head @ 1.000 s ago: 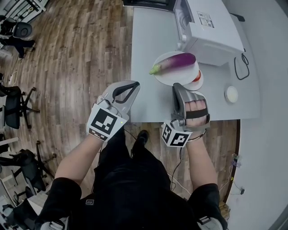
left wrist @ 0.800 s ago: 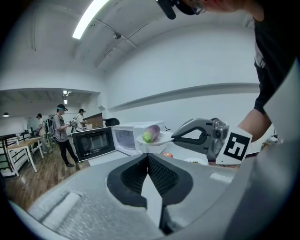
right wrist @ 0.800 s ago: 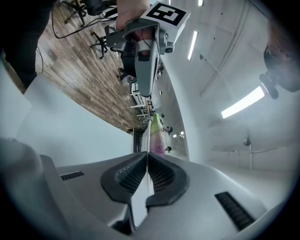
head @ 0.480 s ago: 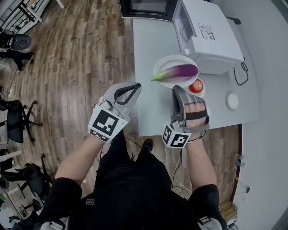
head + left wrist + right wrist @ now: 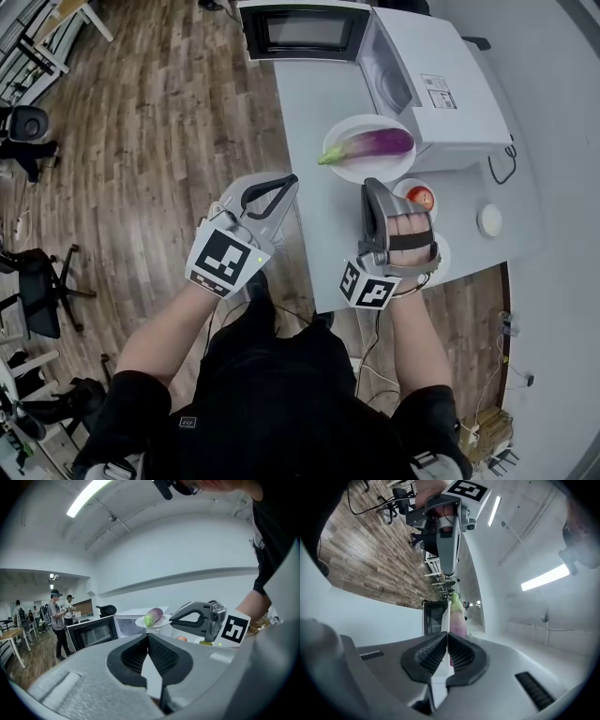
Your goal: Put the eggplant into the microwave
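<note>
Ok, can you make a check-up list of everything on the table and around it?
Surface: white table, mostly bare on its left side.
Job's things: purple eggplant with a green stem lies on a round white plate; boxy white microwave stands right behind, door open.
Clutter: round red fruit on a small white dish; flat white round disc.
Grippers: left claw and right claw are both shut, holding nothing, short of the eggplant.
Cables: black cable looped beside the microwave.
Surroundings: wooden plank floor; black office chairs on the left.

Black short-sleeved clothing (image 5: 272,403), grey left gripper (image 5: 291,180)
</note>
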Tool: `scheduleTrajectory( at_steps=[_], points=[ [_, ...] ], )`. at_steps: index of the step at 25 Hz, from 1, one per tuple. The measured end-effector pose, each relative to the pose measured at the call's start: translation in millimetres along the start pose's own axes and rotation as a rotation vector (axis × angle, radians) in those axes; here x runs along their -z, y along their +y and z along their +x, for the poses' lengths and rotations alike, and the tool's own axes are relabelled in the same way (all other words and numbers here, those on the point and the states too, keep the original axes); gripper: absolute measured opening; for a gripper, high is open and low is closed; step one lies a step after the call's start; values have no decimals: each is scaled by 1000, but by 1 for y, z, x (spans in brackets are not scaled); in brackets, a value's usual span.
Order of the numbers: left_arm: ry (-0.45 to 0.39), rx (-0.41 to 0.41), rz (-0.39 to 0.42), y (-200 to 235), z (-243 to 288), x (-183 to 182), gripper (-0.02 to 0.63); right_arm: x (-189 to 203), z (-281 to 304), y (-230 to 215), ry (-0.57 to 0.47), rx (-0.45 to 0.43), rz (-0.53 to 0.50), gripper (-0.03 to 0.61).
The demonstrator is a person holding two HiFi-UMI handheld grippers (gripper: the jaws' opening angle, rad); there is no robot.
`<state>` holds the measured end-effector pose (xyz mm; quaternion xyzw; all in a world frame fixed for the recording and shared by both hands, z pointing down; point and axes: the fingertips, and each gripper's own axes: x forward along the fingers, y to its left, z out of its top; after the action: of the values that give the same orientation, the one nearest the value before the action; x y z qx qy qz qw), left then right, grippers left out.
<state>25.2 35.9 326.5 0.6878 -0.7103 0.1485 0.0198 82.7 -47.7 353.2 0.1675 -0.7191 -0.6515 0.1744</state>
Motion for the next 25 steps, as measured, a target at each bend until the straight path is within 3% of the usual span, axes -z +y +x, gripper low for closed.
scheduleTrajectory(
  at_steps=[11, 25],
  points=[
    [-41, 104, 23, 64, -13, 6, 9, -40, 50, -5, 125, 11, 16, 23],
    [-58, 182, 53, 97, 30, 15, 9, -38, 115, -2, 176, 13, 37, 23]
  ],
)
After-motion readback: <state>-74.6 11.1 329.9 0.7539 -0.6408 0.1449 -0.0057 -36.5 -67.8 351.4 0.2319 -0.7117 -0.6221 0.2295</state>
